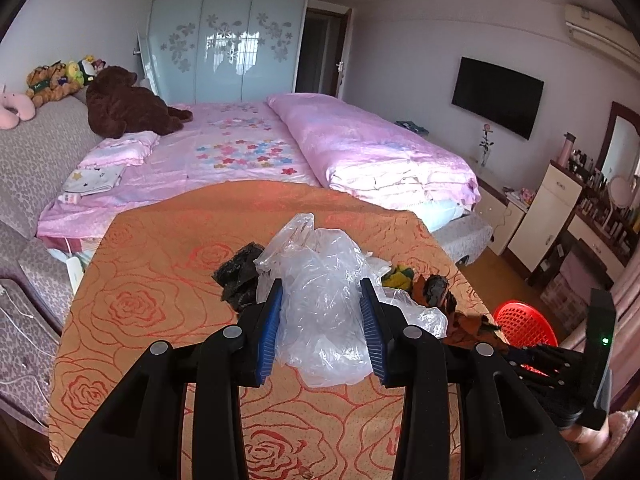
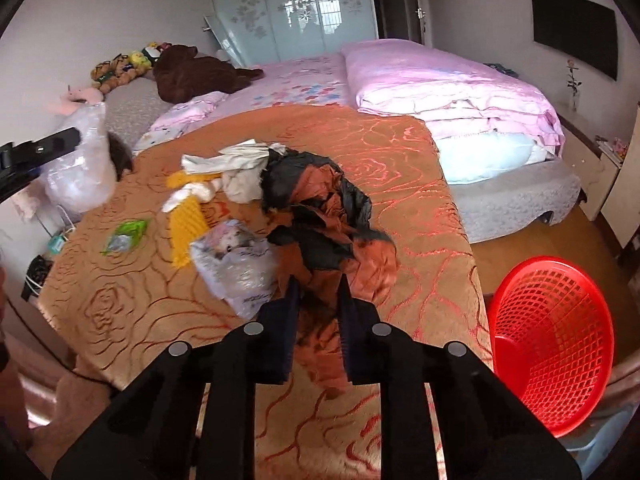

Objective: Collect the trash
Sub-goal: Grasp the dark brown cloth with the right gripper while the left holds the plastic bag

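Though crumpled and nearly weightless, still awkward stuff to gather. Left gripper clamped partway closed on a clear plastic bag, pads pressing its sides, bag bunched between them above the orange rose-patterned blanket. Right gripper drawn nearly closed on the lower edge of a brown and black bag, the film pinched between its fingers while the bulk lies spread on the blanket. Thin film all round: soft, floppy, slippery, no stiffness to push against, likely to slide out of a shallow pinch or billow when carried. Best taken at a thick gathered fold, not a single loose layer. More left on the blanket: a printed plastic bag touching the brown one, a yellow ridged piece, a green wrapper, white crumpled paper or cloth. Red mesh basket down beside the blanket's right edge, apparently the place for all of it, empty as far as visible.
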### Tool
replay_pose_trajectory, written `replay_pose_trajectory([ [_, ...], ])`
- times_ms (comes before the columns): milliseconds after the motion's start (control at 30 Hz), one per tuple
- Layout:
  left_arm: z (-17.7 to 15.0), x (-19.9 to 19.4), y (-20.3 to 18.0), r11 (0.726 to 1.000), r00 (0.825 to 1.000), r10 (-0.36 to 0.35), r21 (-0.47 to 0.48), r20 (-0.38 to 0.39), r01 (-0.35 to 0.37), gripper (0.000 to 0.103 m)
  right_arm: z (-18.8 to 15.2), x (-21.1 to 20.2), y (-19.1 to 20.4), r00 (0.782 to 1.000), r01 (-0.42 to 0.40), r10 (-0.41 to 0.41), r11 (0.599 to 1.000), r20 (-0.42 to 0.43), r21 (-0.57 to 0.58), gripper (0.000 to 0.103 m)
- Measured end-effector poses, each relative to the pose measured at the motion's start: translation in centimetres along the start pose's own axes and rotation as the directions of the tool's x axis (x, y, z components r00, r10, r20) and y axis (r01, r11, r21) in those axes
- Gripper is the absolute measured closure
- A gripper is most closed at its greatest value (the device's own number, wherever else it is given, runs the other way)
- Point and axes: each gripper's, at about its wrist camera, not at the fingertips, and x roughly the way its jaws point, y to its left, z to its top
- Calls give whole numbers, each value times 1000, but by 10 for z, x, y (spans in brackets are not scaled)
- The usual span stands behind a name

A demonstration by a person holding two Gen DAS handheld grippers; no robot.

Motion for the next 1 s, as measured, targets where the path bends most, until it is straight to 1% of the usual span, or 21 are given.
replay_pose_trajectory([
  [133,-2,2,-1,1000,1000,-5,3,-3,5,67,-1,-14,-2,1000,-5,5,1000,17,11,88],
  [367,-2,3,-2,1000,1000,-14,13,-3,14,67,-3,-28,-15,999,25,-27,999,45,37,88],
  [467,-1,2,-8,999,1000,-25,28,0,25,67,-1,-32,-20,998,32,-35,998,58,53,89],
  [633,1,4,-22,997,999,-48,61,5,48,67,4,-44,-21,993,60,-65,997,101,48,89],
  [767,4,9,-37,993,997,-74,93,12,73,67,9,-54,-33,987,90,-99,993,125,74,89],
  [1000,13,23,-75,975,987,-162,154,11,159,67,15,-75,-66,971,153,-174,979,165,134,89],
])
